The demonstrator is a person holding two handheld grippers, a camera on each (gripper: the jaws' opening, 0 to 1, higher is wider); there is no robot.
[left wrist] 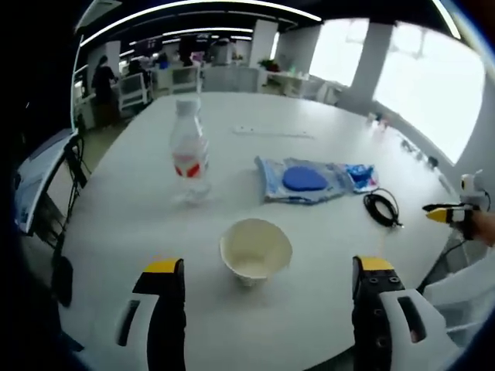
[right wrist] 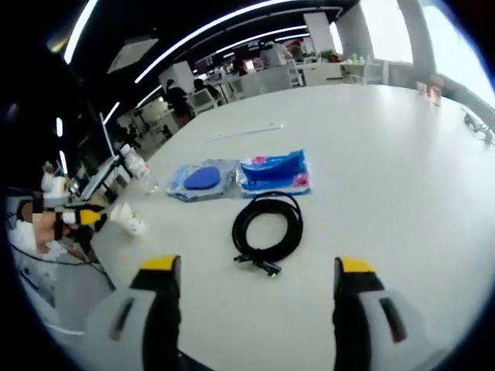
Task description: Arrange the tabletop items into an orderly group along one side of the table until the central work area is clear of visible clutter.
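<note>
So my left gripper [left wrist: 269,287] is spread wide just short of the paper cup [left wrist: 256,250], bottle [left wrist: 189,153] behind it. Right gripper [right wrist: 257,287] gapes near the coiled cable [right wrist: 268,226]; plenty of bare table [right wrist: 402,162] toward the far edge.

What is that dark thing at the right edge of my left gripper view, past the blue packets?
Observer: A black cable, wound into a flat coil on the table. Its plug ends lie on the side nearest the right gripper.
Operator: Is the right gripper holding it?
Observer: No. Its fingers stand open, with the coil lying ahead between them, not gripped.
</note>
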